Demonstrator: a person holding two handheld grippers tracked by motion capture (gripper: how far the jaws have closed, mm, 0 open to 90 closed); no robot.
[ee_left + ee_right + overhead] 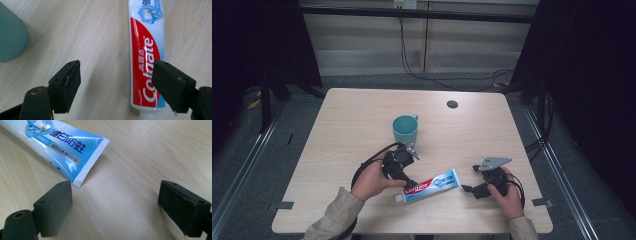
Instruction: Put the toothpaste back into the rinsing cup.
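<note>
Black left hand-held gripper (408, 184) hides part of toothpaste tube (438, 182).

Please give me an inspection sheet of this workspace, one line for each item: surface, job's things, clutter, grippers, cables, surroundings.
Surface: light wooden table, with a dark round hole near the far edge.
Job's things: toothpaste tube lying flat, cap end toward the person's left; teal mug upright behind it.
Clutter: nothing seen.
Grippers: left hand-held gripper open, above the tube's cap end, not gripping it; right hand-held gripper open, near the tube's crimped end, nothing between the jaws.
Cables: a black cable loops from the left hand-held gripper; more black cables on the floor behind the table.
Surroundings: dark curtains at the sides, pale wall panels behind.
</note>
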